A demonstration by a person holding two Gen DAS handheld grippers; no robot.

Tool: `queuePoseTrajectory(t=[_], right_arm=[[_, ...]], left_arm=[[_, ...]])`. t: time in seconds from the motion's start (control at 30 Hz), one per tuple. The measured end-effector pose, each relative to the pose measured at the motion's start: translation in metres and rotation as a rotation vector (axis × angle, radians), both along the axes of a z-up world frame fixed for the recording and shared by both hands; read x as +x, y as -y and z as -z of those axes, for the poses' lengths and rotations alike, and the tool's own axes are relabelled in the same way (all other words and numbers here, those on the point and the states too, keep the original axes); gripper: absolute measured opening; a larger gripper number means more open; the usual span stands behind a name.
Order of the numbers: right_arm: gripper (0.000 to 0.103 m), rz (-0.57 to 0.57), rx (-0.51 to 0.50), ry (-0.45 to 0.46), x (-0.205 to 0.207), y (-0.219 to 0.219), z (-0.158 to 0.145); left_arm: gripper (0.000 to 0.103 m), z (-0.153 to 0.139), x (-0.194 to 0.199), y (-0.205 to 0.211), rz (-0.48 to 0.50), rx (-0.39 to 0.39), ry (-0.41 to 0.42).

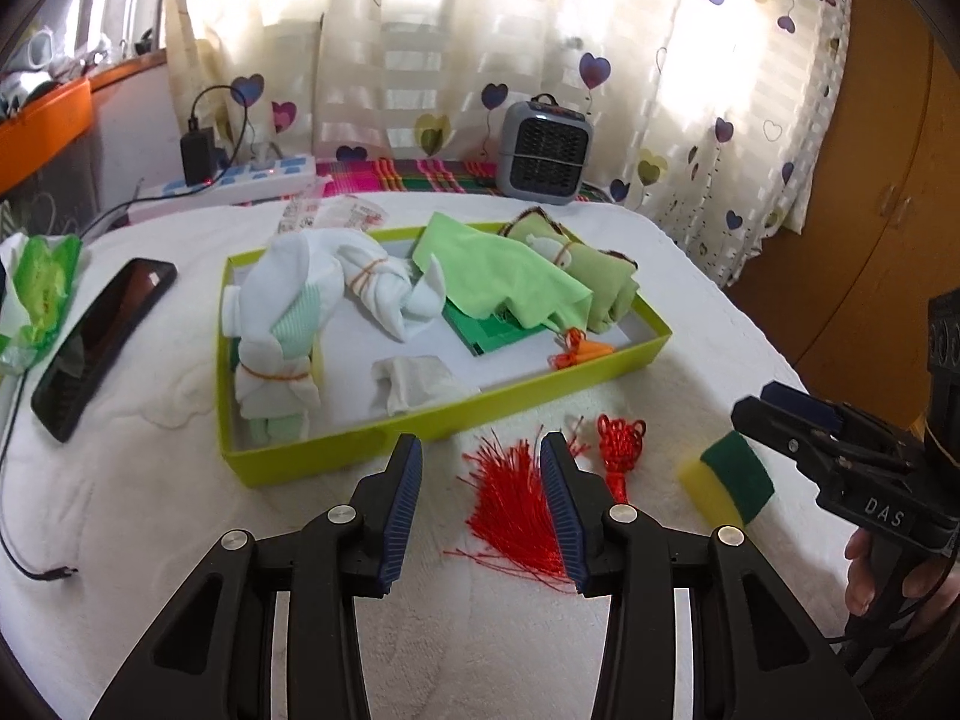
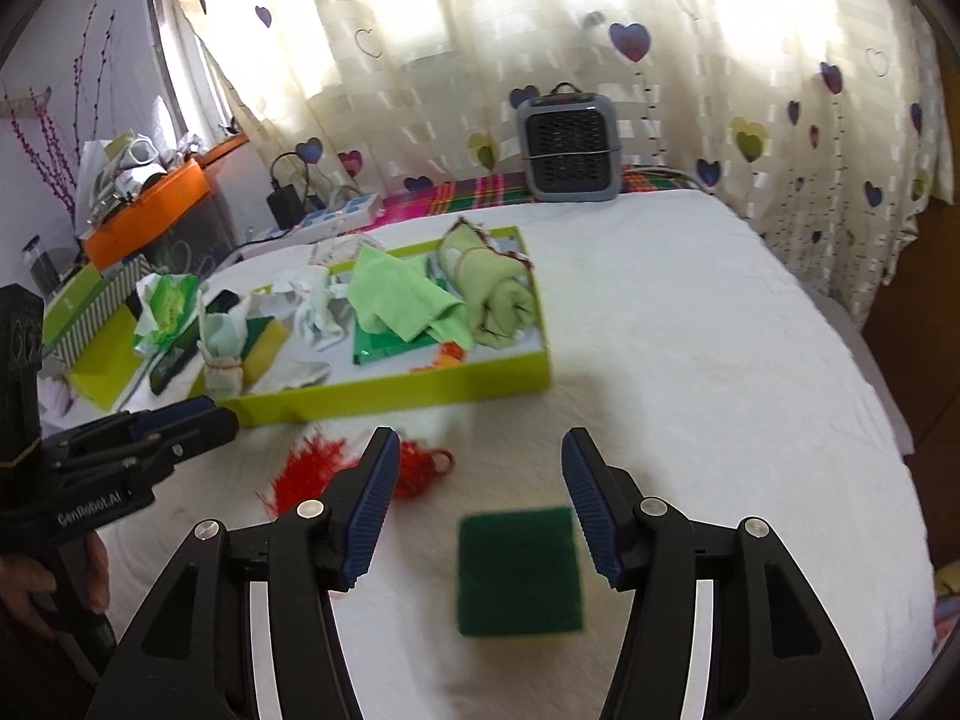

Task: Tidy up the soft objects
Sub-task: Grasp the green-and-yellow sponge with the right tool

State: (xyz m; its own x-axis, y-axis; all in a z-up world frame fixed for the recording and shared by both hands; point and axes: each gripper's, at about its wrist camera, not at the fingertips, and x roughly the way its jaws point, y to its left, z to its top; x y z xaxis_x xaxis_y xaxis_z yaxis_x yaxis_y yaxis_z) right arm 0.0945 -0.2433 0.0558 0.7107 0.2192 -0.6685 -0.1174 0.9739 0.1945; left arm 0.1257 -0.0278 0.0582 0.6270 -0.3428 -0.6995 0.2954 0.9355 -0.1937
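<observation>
A lime-green tray (image 1: pixel 420 427) on the white bed cover holds white sock bundles (image 1: pixel 282 324), a light green cloth (image 1: pixel 510 276) and a rolled olive towel (image 1: pixel 600 282). A red tassel (image 1: pixel 510 510) with its knot (image 1: pixel 621 450) lies on the cover in front of the tray. My left gripper (image 1: pixel 480 456) is open with the tassel's threads lying loose between its fingers. A green-and-yellow sponge (image 2: pixel 519 570) lies flat on the cover between the jaws of my right gripper (image 2: pixel 480 441), which is open, its pads clear of the sponge. The same sponge (image 1: pixel 729 480) shows beside the right gripper (image 1: pixel 780 420).
A phone (image 1: pixel 102 342) and a green packet (image 1: pixel 42 288) lie left of the tray. A small grey heater (image 2: pixel 567 147), a power strip (image 1: pixel 240 180) and heart-print curtains stand at the back. A cable (image 1: pixel 36 570) trails at the left edge. Bare bed cover (image 2: pixel 720 360) stretches right of the tray.
</observation>
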Motion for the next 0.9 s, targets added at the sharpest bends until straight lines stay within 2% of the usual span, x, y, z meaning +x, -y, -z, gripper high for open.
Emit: queuePoseTrajectory(t=[0.3,0.43,0.6,0.9], right_arm=[[0.058,0.012,-0.080,-0.043,-0.020,-0.002,0.017],[0.059,0.018,-0.078,-0.066,-0.020,-0.003,0.025],[0.061,0.007,-0.161,-0.087,-0.018,-0.013,0.035],[0.061,0.013,-0.141,-0.126,-0.020,-0.010,0.046]], left_arm=[[0.039,0.009,-0.003,0.006,0.039,-0.015,-0.030],[0.039,0.011,-0.004,0.007,0.049,-0.024,-0.044],[0.039,0.014,-0.004,0.010,0.064,-0.030,-0.059],[0.041,0.020,-0.001,0.028,0.122,-0.028,-0.098]])
